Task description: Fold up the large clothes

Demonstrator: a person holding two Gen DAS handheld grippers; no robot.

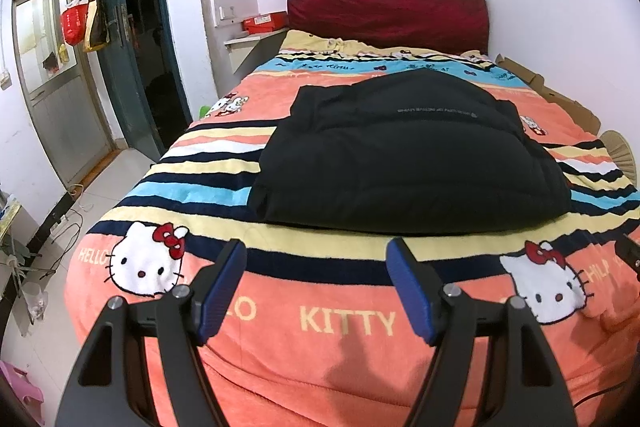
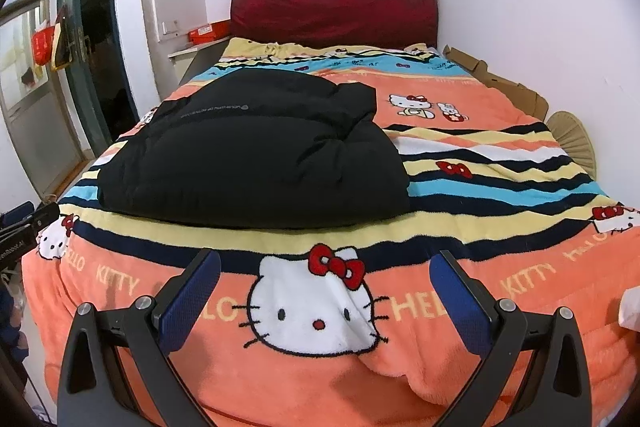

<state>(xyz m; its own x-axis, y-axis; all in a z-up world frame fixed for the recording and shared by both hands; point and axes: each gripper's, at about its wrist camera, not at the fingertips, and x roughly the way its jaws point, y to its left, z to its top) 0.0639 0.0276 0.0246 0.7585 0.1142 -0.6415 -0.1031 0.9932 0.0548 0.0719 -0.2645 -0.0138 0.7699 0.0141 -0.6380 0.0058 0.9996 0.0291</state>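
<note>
A black padded jacket (image 1: 404, 151) lies folded into a thick bundle in the middle of the bed, with small white lettering on its upper face. In the right wrist view the same jacket (image 2: 256, 159) sits left of centre, its right side bunched into folds. My left gripper (image 1: 318, 255) hovers open above the blanket's near edge, short of the jacket, nothing between its blue pads (image 1: 224, 287). My right gripper (image 2: 326, 263) is also open and empty, over a white cat face on the blanket. The left gripper's body (image 2: 24, 231) shows at the far left of that view.
The bed carries an orange striped Hello Kitty blanket (image 1: 348, 323) and a dark red headboard (image 1: 386, 15). Flattened cardboard (image 1: 552, 95) and a woven fan (image 2: 572, 139) lie along the right wall. Left of the bed are a tiled floor (image 1: 92, 195), cables and an open dark door (image 1: 140, 39).
</note>
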